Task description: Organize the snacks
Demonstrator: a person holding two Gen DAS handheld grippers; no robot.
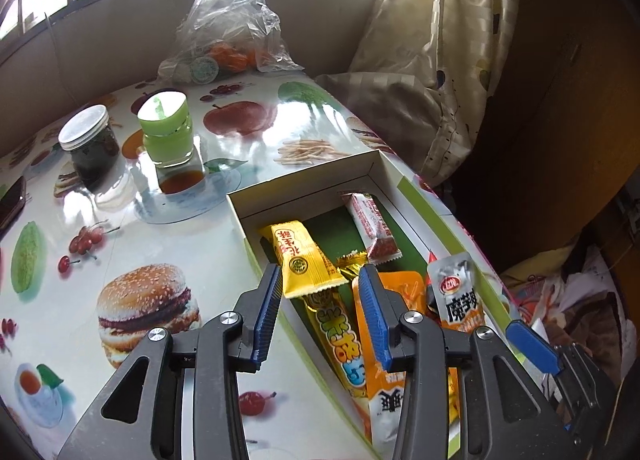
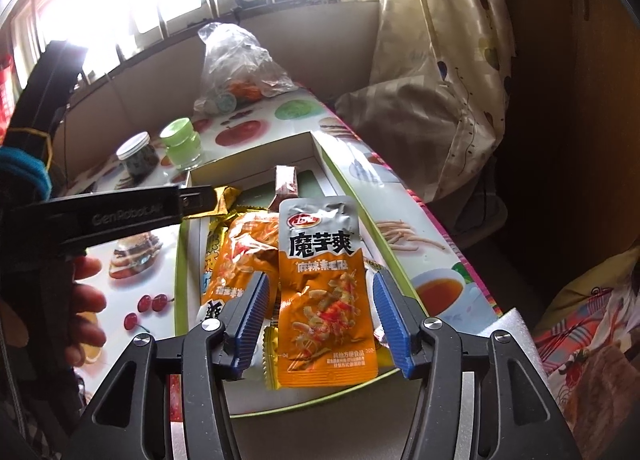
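An open white box (image 1: 304,176) with a green floor holds several snack packets. My left gripper (image 1: 320,280) hovers open over its near left part, above a yellow packet (image 1: 300,256) and a long yellow stick packet (image 1: 340,340). A red-and-white bar (image 1: 370,224) lies toward the far end. My right gripper (image 2: 320,280) is open around a silver-and-orange packet (image 2: 324,292) lying on the pile, with gaps between it and both pads. The box wall (image 2: 248,156) and the left gripper (image 2: 200,198), held by a hand (image 2: 84,300), also show in the right wrist view.
On the glossy food-print tablecloth (image 1: 140,228) stand a dark jar with a white lid (image 1: 90,140) and a green-lidded glass jar (image 1: 168,128). A clear plastic bag (image 1: 228,28) sits at the back. A curtain (image 1: 440,40) hangs past the table's right edge.
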